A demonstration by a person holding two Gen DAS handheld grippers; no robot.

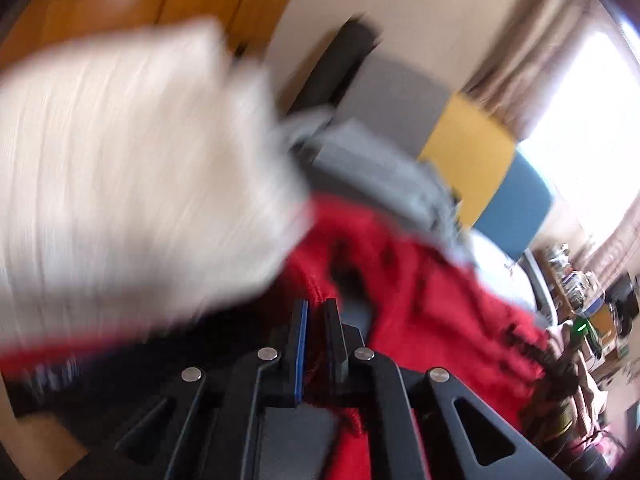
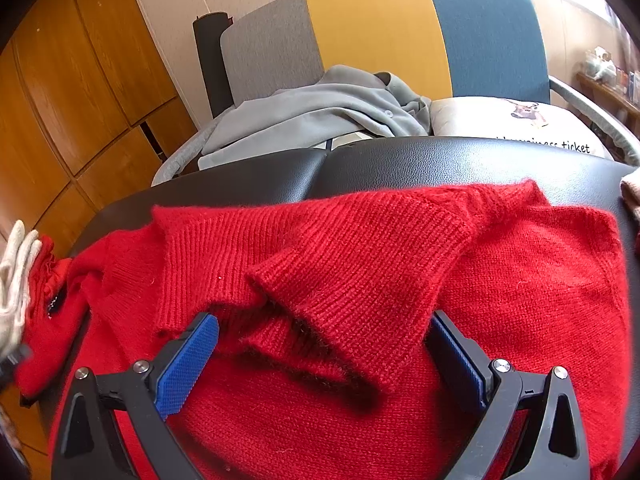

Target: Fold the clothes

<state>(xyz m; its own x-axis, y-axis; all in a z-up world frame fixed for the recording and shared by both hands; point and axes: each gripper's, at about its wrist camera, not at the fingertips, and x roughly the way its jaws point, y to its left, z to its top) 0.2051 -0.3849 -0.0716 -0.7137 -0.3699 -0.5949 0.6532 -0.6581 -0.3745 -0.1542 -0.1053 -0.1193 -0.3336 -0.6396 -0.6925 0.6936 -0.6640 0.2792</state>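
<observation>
A red knit sweater [image 2: 400,264] lies spread on a black padded surface [image 2: 280,176], with a sleeve folded across its body. My right gripper [image 2: 324,344] is open, its blue-padded fingers [image 2: 192,356] on either side of the sleeve cuff [image 2: 340,320]. In the left wrist view my left gripper [image 1: 316,312] is shut on a fold of the red sweater [image 1: 420,300]. A white-gloved hand [image 1: 140,180] fills the left of that blurred view; the glove also shows in the right wrist view [image 2: 16,280] at the sweater's left edge.
A grey garment [image 2: 320,116] and a white printed cushion [image 2: 520,124] lie on a grey, yellow and blue chair [image 2: 380,24] behind the black surface. Wooden cabinets [image 2: 60,100] stand at the left. A pink cloth [image 2: 632,196] is at the right edge.
</observation>
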